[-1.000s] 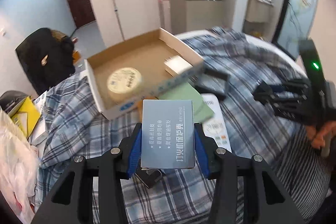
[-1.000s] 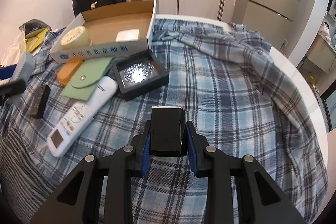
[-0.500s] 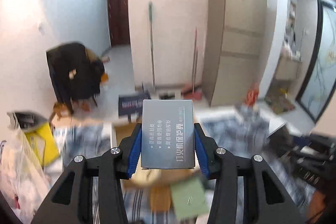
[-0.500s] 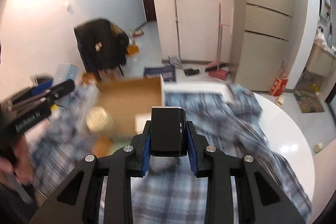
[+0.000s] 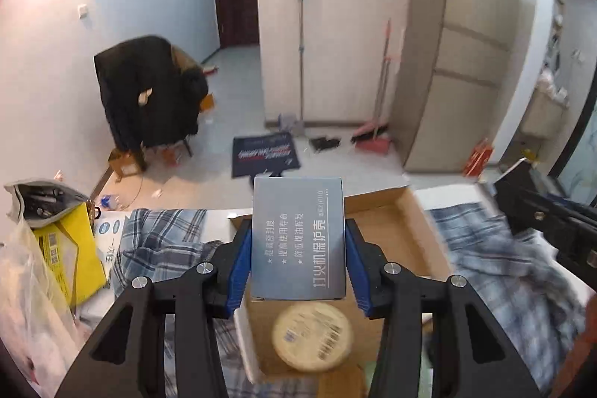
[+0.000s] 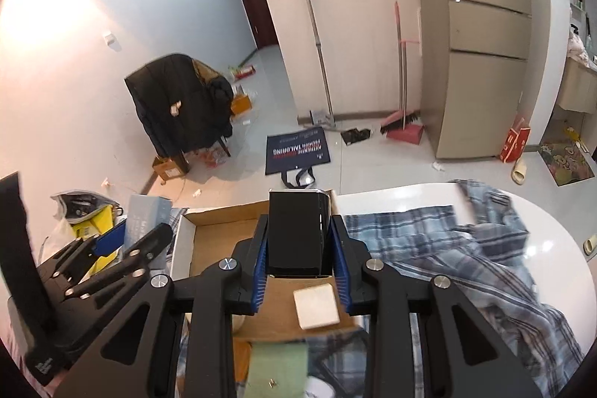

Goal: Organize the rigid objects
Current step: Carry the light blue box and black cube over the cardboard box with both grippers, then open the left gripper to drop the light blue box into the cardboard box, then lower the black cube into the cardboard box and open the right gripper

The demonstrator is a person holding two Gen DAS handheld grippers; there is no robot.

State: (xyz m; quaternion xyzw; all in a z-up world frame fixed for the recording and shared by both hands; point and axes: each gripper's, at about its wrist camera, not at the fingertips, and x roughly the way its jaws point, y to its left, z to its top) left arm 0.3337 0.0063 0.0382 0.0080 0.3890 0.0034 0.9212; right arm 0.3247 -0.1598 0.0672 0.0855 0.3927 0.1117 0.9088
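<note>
The left hand-held gripper [image 5: 297, 262] is clamped on a grey-blue printed box [image 5: 297, 237], its blue pads pressing both long sides and the box standing up out of the jaws. Past it, toward 12 o'clock, lies the open cardboard box [image 5: 418, 230], with a round yellowish tin [image 5: 312, 336] on its floor at 6 o'clock of the held box.

The right hand-held gripper [image 6: 297, 258] is closed on a black glossy case [image 6: 297, 234], gripped narrowly at its sides. Beyond its tips sits the same cardboard box [image 6: 220, 230], and a white square block [image 6: 316, 307] lies inside at about 5 o'clock of the case. Around the box spreads the blue plaid cloth [image 6: 466, 271] covering the white round surface [image 6: 559, 248].

Both loads look poised above the box. The risk is crowding: the two grippers converge on one small opening and could knock each other or the low cardboard wall. The tall grey-blue box, held only by its edges, could tip on release and land on the tin; the glossy case could slip.

Only the right view shows the white block, the left hand-held gripper at 9 o'clock and a green pouch [image 6: 278, 370] at the bottom edge. Only the left view shows the tin clearly, and the right tool as a dark blur at 3 o'clock.
</note>
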